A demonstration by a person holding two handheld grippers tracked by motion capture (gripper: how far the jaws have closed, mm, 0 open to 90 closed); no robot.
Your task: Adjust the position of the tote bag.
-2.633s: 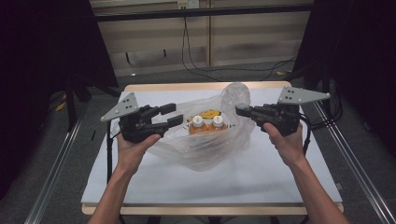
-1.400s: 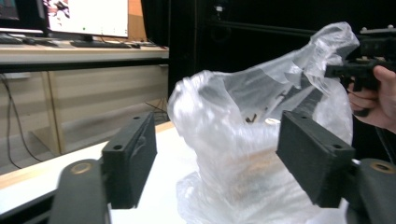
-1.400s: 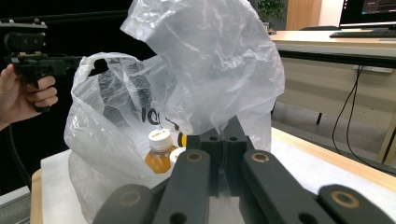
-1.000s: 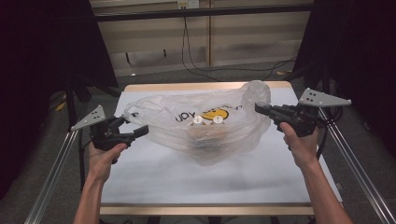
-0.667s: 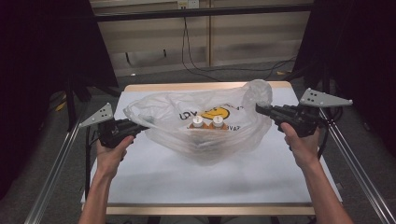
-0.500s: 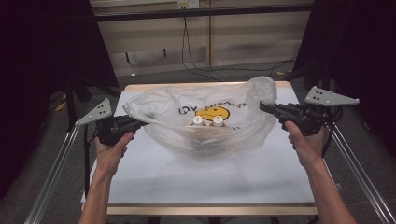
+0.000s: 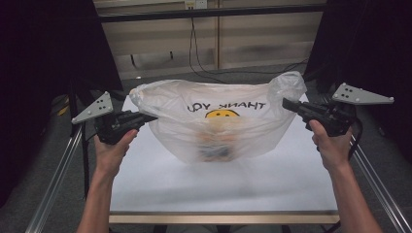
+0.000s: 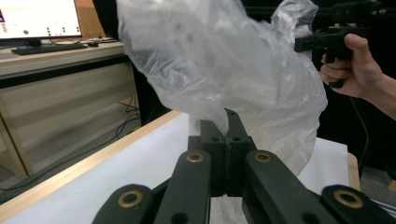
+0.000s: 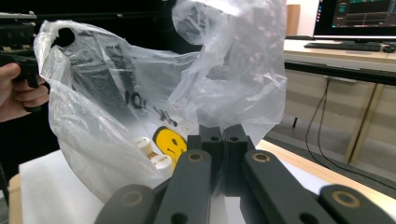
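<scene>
Blurred: bag contents (image 7: 216,148) smeared in high view.
Bag (image 7: 218,121): 2 white-capped bottles (image 9: 156,156) inside.
Left gripper (image 7: 145,117): clenched on bag edge.
Right gripper (image 7: 290,104): clenched on opposite edge.

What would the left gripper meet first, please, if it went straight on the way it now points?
The left gripper points across the table at the clear plastic bag with the smiley face, whose handle it already pinches. It would likely push straight into the bag's side.
</scene>
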